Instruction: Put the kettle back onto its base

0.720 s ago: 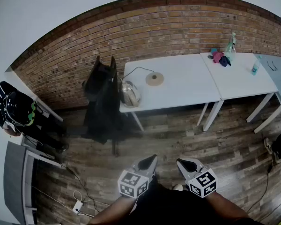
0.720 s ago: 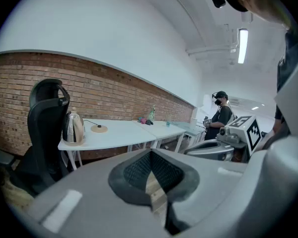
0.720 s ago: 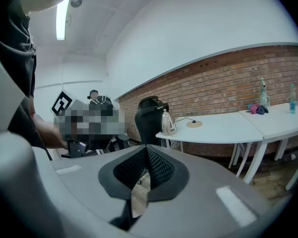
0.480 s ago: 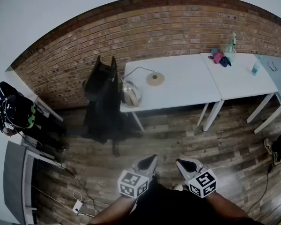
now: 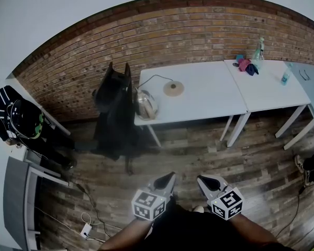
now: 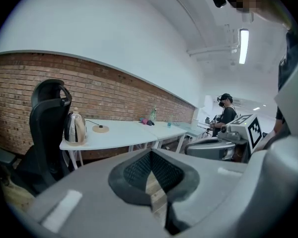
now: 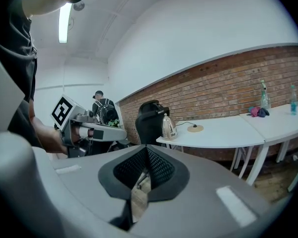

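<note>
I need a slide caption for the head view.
Kettle stands apart from its base on the white table.

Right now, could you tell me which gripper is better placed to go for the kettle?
Left, probably. The kettle stands at the table's left end, off its base, more on the left gripper's side than the right gripper's. Both are shut, empty and far from the table.
</note>
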The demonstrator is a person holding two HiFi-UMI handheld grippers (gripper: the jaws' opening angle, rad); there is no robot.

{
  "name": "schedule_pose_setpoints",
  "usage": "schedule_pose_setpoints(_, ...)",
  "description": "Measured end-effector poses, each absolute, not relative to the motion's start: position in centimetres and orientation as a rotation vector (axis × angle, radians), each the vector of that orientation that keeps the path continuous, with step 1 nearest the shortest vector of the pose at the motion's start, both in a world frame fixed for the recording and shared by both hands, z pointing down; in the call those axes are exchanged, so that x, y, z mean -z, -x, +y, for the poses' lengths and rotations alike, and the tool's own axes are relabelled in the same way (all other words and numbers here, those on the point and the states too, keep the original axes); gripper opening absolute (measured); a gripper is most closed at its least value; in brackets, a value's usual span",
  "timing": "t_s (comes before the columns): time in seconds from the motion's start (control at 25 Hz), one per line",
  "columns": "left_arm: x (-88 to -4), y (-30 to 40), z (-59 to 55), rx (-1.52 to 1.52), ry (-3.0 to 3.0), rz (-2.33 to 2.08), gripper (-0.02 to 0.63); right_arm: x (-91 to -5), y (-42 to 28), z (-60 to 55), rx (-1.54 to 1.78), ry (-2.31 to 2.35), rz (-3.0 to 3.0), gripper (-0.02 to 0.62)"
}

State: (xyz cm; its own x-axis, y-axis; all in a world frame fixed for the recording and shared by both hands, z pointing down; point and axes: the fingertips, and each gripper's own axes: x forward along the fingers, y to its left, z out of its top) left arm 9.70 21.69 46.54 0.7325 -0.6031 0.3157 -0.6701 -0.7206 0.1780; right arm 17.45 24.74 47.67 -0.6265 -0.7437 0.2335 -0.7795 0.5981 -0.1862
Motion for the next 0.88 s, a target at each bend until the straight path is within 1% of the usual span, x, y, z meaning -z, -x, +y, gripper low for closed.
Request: schedule_pose_setpoints(0.88, -47.4, -8.1, 21.0, -0.334, -2.610, -1.054, 0.000, -48.3, -16.8, 23.0, -0.388, -1.272, -2.657, 0.028)
